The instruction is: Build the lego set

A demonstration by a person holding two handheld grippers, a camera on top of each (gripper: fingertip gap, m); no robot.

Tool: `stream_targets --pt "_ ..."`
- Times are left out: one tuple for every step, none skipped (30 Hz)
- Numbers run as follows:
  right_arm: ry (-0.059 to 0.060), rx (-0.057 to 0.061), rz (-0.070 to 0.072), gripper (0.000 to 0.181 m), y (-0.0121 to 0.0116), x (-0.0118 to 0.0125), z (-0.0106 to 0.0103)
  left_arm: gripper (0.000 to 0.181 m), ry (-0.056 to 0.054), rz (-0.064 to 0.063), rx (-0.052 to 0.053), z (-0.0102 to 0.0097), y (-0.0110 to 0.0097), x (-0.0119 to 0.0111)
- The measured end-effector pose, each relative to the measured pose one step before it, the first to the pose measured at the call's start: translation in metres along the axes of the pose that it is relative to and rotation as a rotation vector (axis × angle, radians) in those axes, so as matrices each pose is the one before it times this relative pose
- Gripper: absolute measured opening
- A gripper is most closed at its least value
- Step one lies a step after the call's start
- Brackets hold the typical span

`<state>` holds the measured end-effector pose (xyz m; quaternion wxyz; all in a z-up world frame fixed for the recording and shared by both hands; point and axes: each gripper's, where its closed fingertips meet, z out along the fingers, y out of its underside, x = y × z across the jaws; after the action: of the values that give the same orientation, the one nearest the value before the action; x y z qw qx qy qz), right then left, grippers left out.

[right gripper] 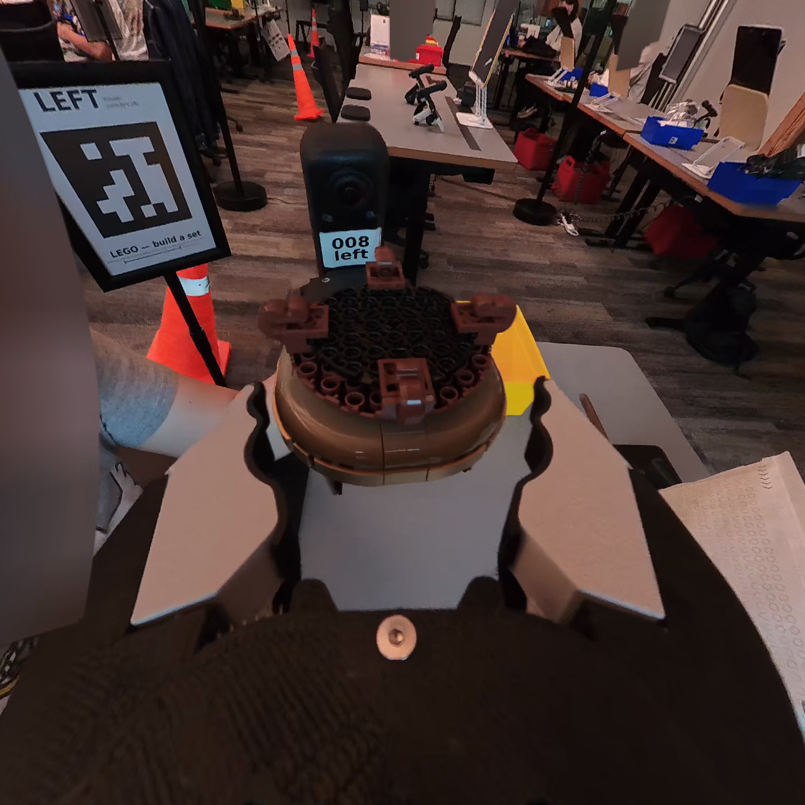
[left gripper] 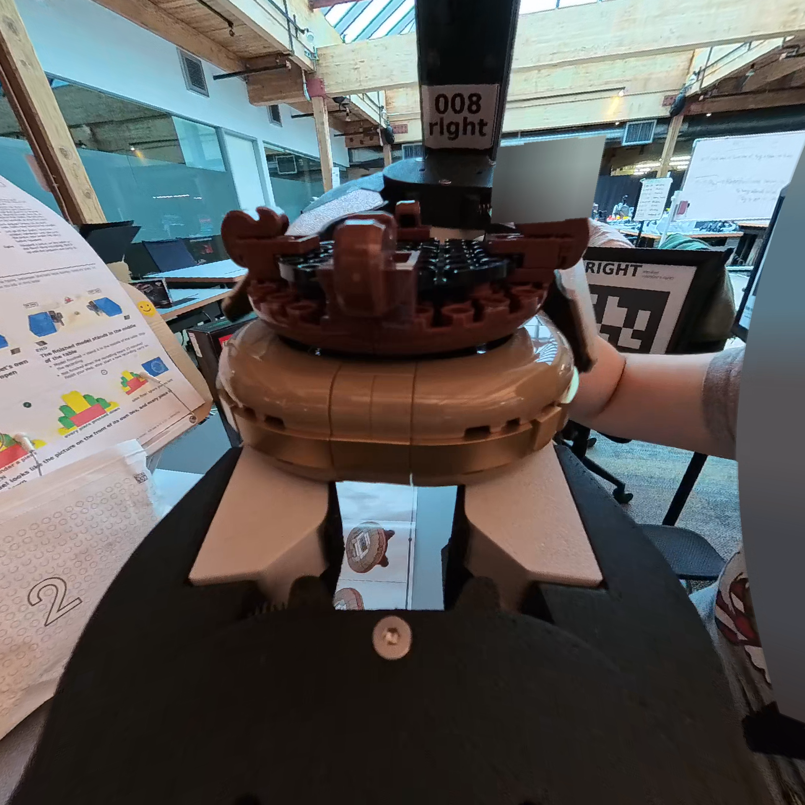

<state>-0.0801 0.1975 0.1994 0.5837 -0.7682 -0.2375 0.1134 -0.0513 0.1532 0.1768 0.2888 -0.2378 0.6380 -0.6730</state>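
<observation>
A round lego model (left gripper: 392,392) has a tan ring below and a brown and black tubed disc on top, with small brown pieces around the disc's edge. It is held above the table. My left gripper (left gripper: 392,472) is shut on the model's lower part, and its fingertips are hidden under the tan ring. In the right wrist view the model (right gripper: 387,418) sits between the fingers (right gripper: 562,457) of my right gripper (right gripper: 394,414). That gripper is open and straddles the model, with a gap showing on its right side.
Printed instruction sheets (left gripper: 87,348) and a paper bag (left gripper: 65,566) lie to the left. A build booklet (left gripper: 374,544) lies below the model. A yellow bin (right gripper: 518,361) sits on the grey table (right gripper: 610,392). A marker sign (right gripper: 117,174), an orange cone (right gripper: 183,331) and a person's arm (left gripper: 644,392) are close by. The tips of one gripper are about 4 centimeters away from the tips of the other.
</observation>
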Motion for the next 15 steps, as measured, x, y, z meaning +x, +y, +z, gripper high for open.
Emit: stream_targets --pt "0.0106 0.0205 0.0015 0.127 -0.00156 0.00228 -0.00153 0.055 0.0044 -0.0019 0.0013 -0.00050 0.00000 0.00020" --pt "0.0187 0.0261 -0.0089 0.137 -0.00265 0.00313 -0.00265 0.055 0.0019 -0.0034 0.0026 -0.00076 -0.00030 -0.00024" --pt "0.0193 0.0330 -0.0275 0.144 -0.00380 0.00206 -0.00423 0.055 -0.0023 -0.0051 0.0036 -0.00093 -0.00025 -0.00092" --pt "0.0253 0.0400 -0.0542 0.151 -0.00522 0.00084 -0.00615 0.055 -0.0016 -0.0056 0.0021 -0.00097 -0.00004 -0.00099" --pt "0.0272 0.0412 -0.1092 0.150 -0.00622 -0.00196 -0.00753 0.055 -0.0001 -0.0058 -0.0013 -0.00106 0.00035 -0.00078" --pt "0.0310 0.0366 -0.1554 0.150 -0.00715 -0.00541 -0.00744 0.054 -0.0012 -0.0048 -0.0028 -0.00080 0.00057 -0.00080" --pt "0.0432 0.0273 -0.1632 0.147 -0.00751 -0.00563 -0.00589 0.055 -0.0031 -0.0009 -0.0021 -0.00053 0.00058 -0.00071" --pt "0.0293 -0.0052 -0.1579 0.145 -0.00516 -0.00638 -0.00271 0.055 -0.0038 0.0015 -0.0051 -0.00017 0.00103 -0.00070" --pt "-0.0092 -0.0389 -0.1255 0.138 -0.00159 -0.00921 0.00049 0.055 -0.0040 0.0001 -0.0085 0.00031 0.00136 -0.00051" --pt "-0.0280 -0.0451 -0.0918 0.133 0.00007 -0.00990 0.00348 0.055 -0.0054 0.0008 -0.0043 0.00089 0.00077 -0.00061" --pt "-0.0368 -0.0494 -0.0604 0.129 0.00205 -0.00904 0.00544 0.055 -0.0035 -0.0004 -0.0009 0.00106 0.00038 -0.00033" --pt "-0.0402 -0.0432 -0.0376 0.127 0.00261 -0.00833 0.00634 0.054 0.0004 -0.0036 -0.0015 0.00122 0.00049 0.00024" --pt "-0.0398 -0.0443 -0.0292 0.127 0.00410 -0.00748 0.00655 0.054 0.0016 -0.0032 -0.0022 0.00125 0.00058 0.00045" --pt "-0.0285 -0.0453 -0.0176 0.127 0.00488 -0.00459 0.00602 0.055 -0.0004 0.0010 -0.0015 0.00101 0.00057 0.00029" --pt "-0.0225 -0.0277 -0.0114 0.127 0.00333 -0.00311 0.00487 0.055 -0.0036 0.0030 -0.0033 0.00068 0.00070 -0.00008"
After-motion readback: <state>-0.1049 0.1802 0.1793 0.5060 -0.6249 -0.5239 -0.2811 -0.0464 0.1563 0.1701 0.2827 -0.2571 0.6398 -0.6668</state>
